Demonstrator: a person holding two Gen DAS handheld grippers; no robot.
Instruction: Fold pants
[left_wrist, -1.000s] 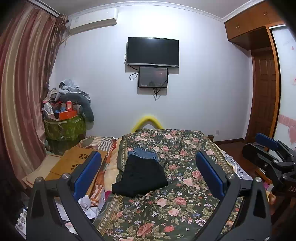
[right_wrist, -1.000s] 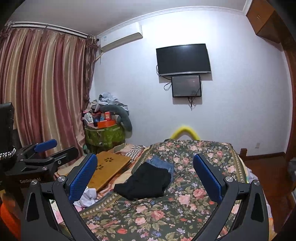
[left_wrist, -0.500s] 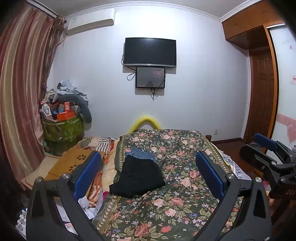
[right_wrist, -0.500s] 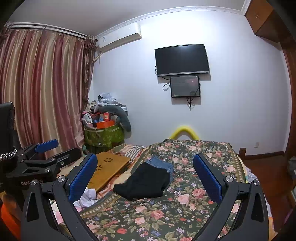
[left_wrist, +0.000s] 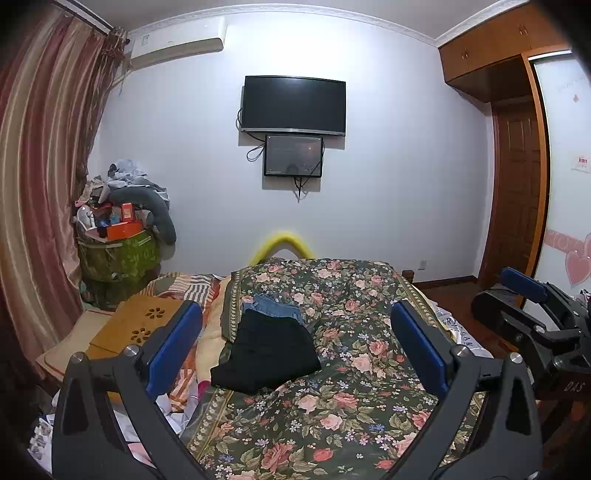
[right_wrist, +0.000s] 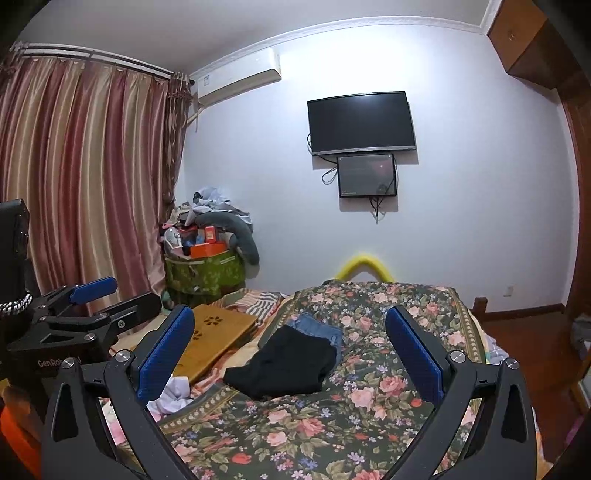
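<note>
Black pants (left_wrist: 266, 350) lie folded on the floral bed cover (left_wrist: 354, 387), overlapping blue jeans (left_wrist: 275, 304) behind them. The left gripper (left_wrist: 295, 350) and right gripper (right_wrist: 290, 356) both hover above the bed, jaws wide and holding nothing.

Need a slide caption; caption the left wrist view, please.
Open left gripper faces folded black pants overlapping blue jeans on a floral bedspread.
</note>
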